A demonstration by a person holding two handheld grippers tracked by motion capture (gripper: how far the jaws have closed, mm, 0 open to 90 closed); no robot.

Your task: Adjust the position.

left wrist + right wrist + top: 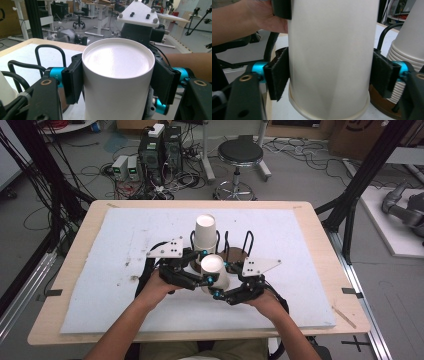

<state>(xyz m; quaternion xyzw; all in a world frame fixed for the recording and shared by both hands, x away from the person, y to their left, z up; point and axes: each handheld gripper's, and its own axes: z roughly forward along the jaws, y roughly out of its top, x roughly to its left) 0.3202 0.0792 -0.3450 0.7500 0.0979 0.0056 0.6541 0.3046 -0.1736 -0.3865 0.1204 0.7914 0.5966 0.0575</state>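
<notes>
A white paper cup point(213, 268) stands upside down, closed end up, over the white board near the middle of the table. Both grippers are shut on it. My left gripper point(205, 266) clamps it from the left, near its top; its pads point(73, 80) press both sides of the cup point(117, 75). My right gripper point(220, 280) clamps it from the front right, lower down, with pads point(278, 72) flat on the cup wall point(329, 57). The cup's rolled rim point(329, 113) sits low by the board. Whether it touches the board I cannot tell.
A stack of upside-down white cups point(205, 232) stands just behind in a black wire rack point(247, 242) on a brown base; the stack point(409, 50) is close to my right jaw. The white board point(125, 235) covers a wooden table point(85, 227). A stool point(240, 154) and computers stand beyond.
</notes>
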